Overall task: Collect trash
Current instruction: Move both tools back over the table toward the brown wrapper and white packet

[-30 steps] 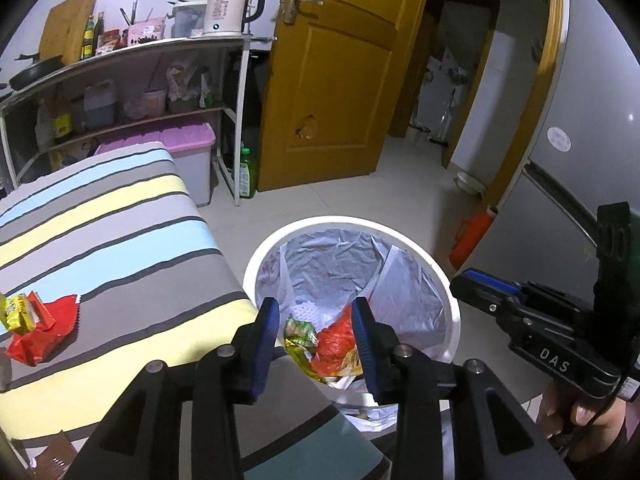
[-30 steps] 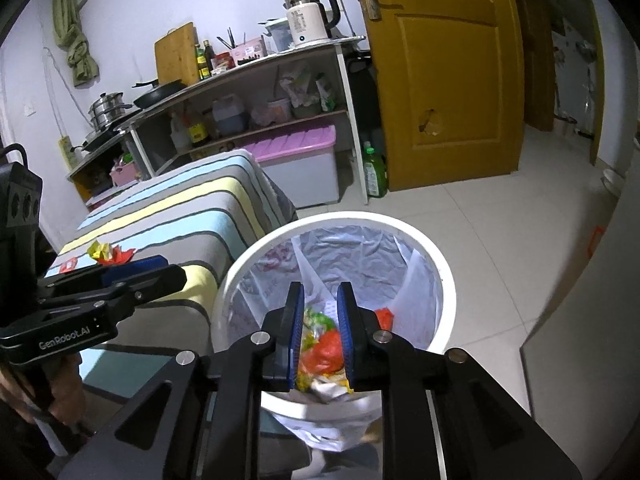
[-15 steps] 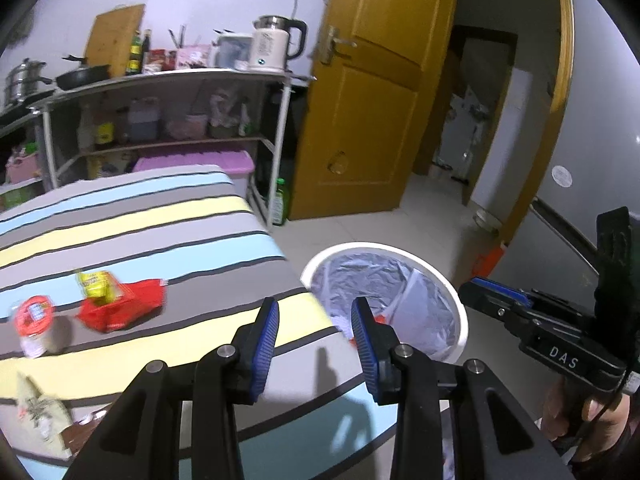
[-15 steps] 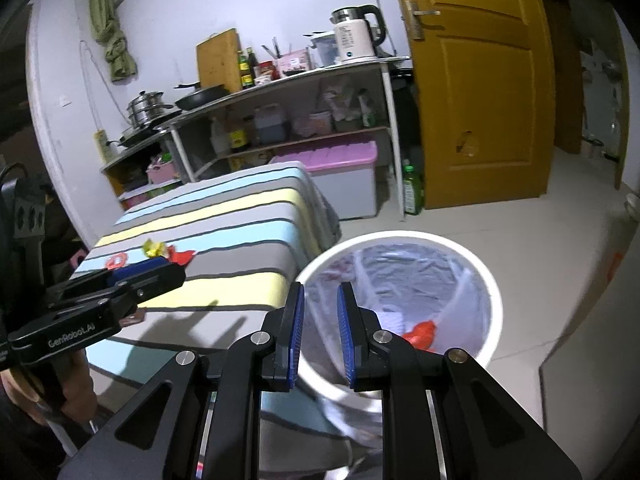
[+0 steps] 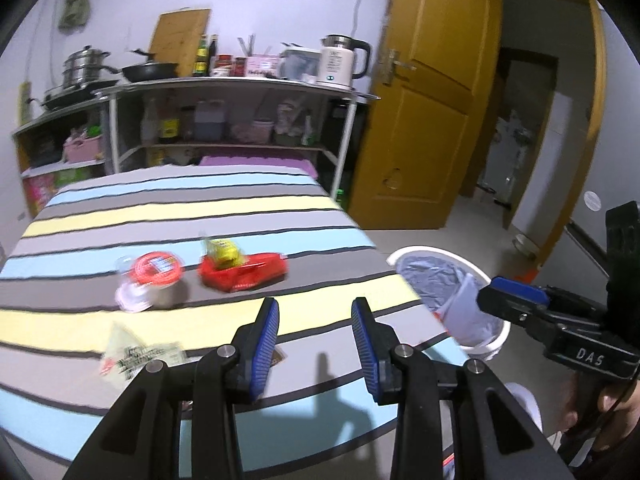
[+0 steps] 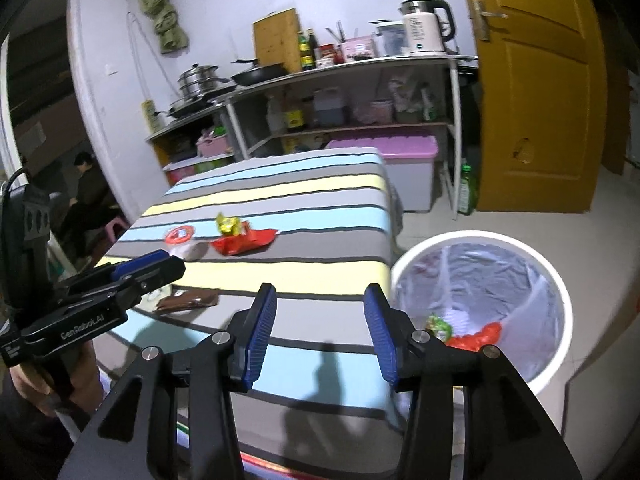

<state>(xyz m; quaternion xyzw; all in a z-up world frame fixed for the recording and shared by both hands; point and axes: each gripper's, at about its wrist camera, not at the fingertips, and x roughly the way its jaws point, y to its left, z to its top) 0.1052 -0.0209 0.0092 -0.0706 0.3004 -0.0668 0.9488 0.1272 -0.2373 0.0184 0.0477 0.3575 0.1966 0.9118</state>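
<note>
A table (image 5: pixel 280 208) under a cloth striped grey, blue and yellow carries the litter. Near its middle lies a red wrapper (image 5: pixel 244 274) with a yellow packet (image 5: pixel 222 254) on its far end. Just left of the red wrapper sits a clear cup (image 5: pixel 150 278) with a red lid. Nearer than the cup, toward the front edge, lie a pale printed wrapper (image 5: pixel 136 354) and a brown wrapper (image 6: pixel 188 300).

Both claws swung from bin (image 6: pixel 560 292) to table (image 5: pixel 200 208); right claw (image 6: pixel 320 328) opening, empty.
</note>
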